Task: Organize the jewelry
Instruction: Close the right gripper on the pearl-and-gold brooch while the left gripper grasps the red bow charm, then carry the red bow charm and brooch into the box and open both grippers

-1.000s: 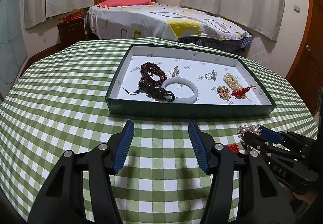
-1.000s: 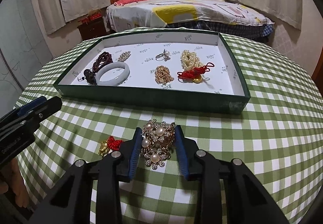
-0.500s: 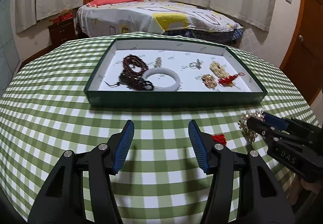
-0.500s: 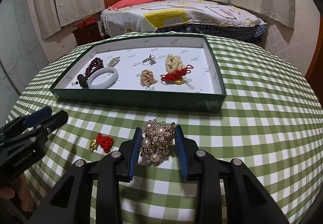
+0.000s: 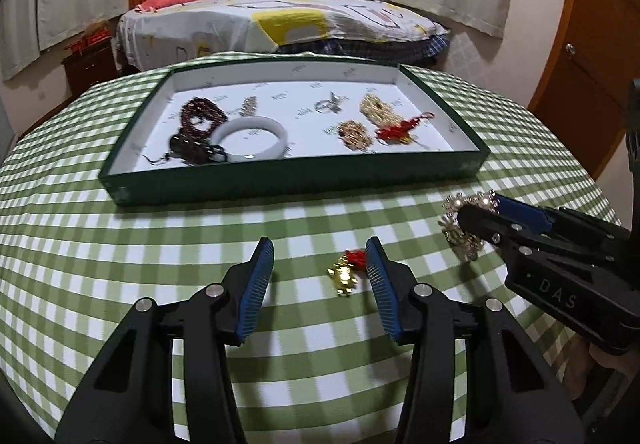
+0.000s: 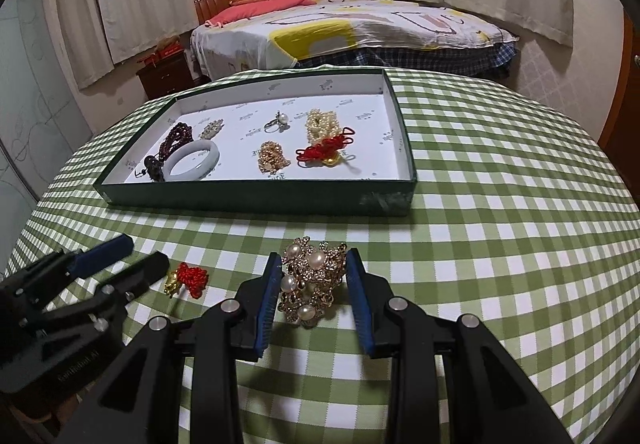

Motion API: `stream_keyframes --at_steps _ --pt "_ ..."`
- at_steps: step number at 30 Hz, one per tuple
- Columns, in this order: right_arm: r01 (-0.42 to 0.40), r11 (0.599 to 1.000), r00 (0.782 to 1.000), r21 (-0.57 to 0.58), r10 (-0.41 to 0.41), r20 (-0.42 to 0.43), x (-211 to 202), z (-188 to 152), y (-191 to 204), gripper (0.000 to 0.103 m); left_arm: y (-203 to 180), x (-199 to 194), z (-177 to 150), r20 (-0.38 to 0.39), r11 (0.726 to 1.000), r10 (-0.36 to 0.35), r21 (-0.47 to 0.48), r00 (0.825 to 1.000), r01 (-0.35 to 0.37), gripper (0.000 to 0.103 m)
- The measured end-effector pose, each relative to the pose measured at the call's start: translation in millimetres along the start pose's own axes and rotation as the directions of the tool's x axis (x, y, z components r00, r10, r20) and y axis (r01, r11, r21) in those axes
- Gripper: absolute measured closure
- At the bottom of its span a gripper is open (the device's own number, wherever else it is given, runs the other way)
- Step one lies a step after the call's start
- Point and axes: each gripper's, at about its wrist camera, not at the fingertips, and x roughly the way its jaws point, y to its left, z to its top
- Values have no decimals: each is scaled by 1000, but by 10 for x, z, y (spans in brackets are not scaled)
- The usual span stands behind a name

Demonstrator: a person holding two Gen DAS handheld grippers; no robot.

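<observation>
A green tray [image 5: 280, 186] [image 6: 256, 200] with a white floor holds dark bead strands [image 5: 198, 116], a white bangle [image 5: 253, 136] [image 6: 193, 161], a ring, gold pieces and a red knot charm [image 6: 326, 152]. My right gripper [image 6: 314, 286] is shut on a gold pearl brooch [image 6: 312, 280] and holds it above the cloth, short of the tray; it also shows in the left wrist view [image 5: 460, 222]. My left gripper [image 5: 320, 276] is open, with a small red and gold charm [image 5: 348, 270] [image 6: 188, 278] lying on the cloth between its fingertips.
The round table has a green checked cloth [image 5: 120, 264]. A bed [image 6: 340, 28] and a dark nightstand [image 6: 164, 74] stand beyond it. A wooden door [image 5: 588, 56] is at the right.
My left gripper has moved right and forward, so the red and gold charm now lies between its fingers. My right gripper still holds the brooch in front of the tray.
</observation>
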Motion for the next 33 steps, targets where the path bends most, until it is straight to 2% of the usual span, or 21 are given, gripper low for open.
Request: stream_keyframes --at_steps 8,10,12,21,28,33 --pt "-11 1000 1000 20 11 7 -8 3 -50 69 -94 103 15 -38 999 -39 3 999 39 61" --pt "-16 1000 1000 22 16 6 -7 -1 -50 69 -113 134 22 -50 999 -51 4 997 51 69" --pt "-19 1000 1000 24 19 6 -6 -4 -52 69 -127 171 25 -67 998 -59 5 996 60 72" --pt "-22 999 1000 26 22 3 -10 -11 -50 69 -100 196 35 -77 997 -71 -2 994 71 82" --pt "-25 999 1000 27 25 1 -5 -8 -42 69 -103 202 54 -78 998 -68 -1 995 68 83" --pt "-29 999 1000 29 29 0 2 -13 -41 69 -66 197 48 -75 997 -74 -16 994 73 87"
